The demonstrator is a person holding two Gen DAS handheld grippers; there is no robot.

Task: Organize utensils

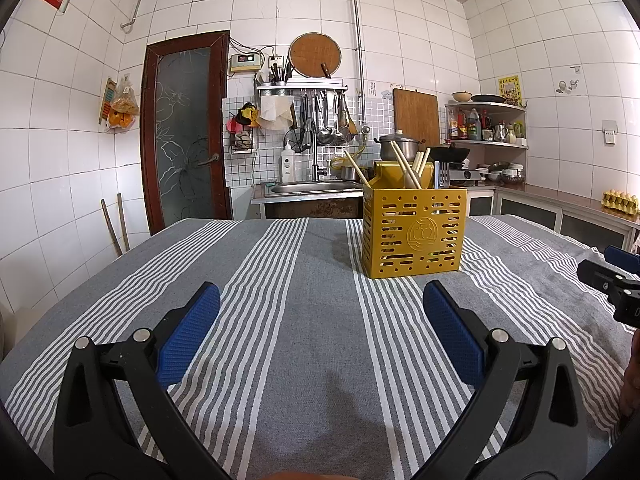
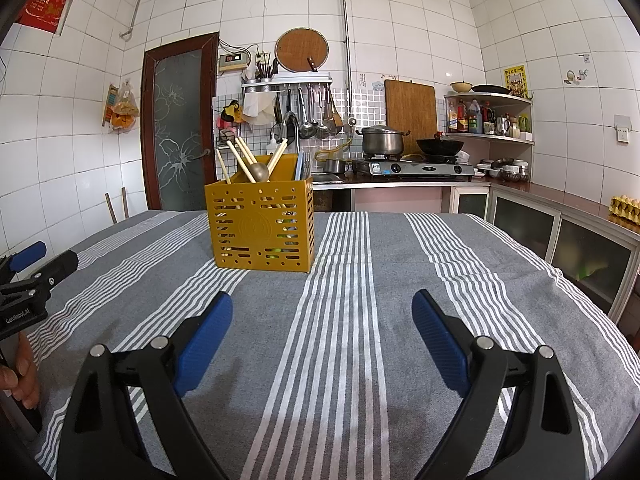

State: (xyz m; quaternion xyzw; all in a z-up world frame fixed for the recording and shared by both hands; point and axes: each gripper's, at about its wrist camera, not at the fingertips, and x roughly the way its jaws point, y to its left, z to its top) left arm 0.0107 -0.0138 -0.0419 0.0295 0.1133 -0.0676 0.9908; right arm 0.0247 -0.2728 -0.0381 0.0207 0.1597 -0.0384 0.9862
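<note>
**Yellow caddy loaded, both claws empty**

Yellow perforated utensil caddy (image 1: pixel 414 230) is seen upright on the grey striped cloth (image 1: pixel 296 280) of the counter, holding wooden chopsticks (image 1: pixel 400 158), a ladle (image 2: pixel 258 172) and a spatula (image 1: pixel 441 174). The left claw (image 1: pixel 320 300) and right claw (image 2: pixel 322 308) are spread wide, nothing between the blue pads, well short of the caddy.

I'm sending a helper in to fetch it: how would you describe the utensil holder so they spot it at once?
Start at the table under the grey, white-striped tablecloth. The only thing standing on it is the yellow utensil holder, a boxy caddy with slotted walls. Wooden chopsticks and a wooden spoon stick out of its top.
</note>
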